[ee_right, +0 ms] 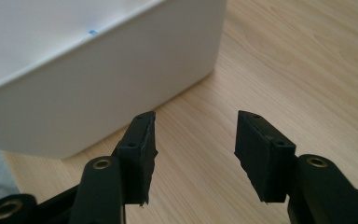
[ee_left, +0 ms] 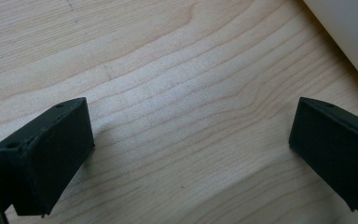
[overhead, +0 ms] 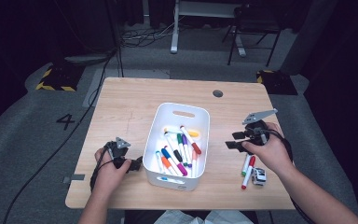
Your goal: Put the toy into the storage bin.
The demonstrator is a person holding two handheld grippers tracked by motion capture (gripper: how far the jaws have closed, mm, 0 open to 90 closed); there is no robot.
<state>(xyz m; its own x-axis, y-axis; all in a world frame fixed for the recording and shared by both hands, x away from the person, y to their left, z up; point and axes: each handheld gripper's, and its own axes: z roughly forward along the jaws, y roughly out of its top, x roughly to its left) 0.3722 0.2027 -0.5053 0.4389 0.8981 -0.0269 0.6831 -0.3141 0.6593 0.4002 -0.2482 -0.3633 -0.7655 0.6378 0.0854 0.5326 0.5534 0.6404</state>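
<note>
A person's forearms reach in from the near edge of the wooden table [overhead: 121, 102], a two-jaw gripper in each hand. The right gripper [overhead: 233, 140] hangs with its jaws parted and nothing between them, aimed toward the side wall of the white bin [overhead: 153, 135]; the right gripper view shows that wall just ahead of the jaws and bare wood under them. Two loose markers [overhead: 248, 169] lie behind and below that gripper, close under the right hand [overhead: 268, 151], their long axes running roughly from the near edge away, nearly in line with the forearm. A small toy car [overhead: 258, 176] sits just beside them, on the outer side. By the look of it the work is gathering markers into the bin, where several markers already lie, and the right hand is plainly the nearer one; it would need to draw back and turn down to straddle a barrel across its width. Room is tight toward the table's near edge and the car, open toward the bin. The left gripper [overhead: 137, 163] rests low, jaws spread wide over bare wood, beside the bin's near corner.
</note>
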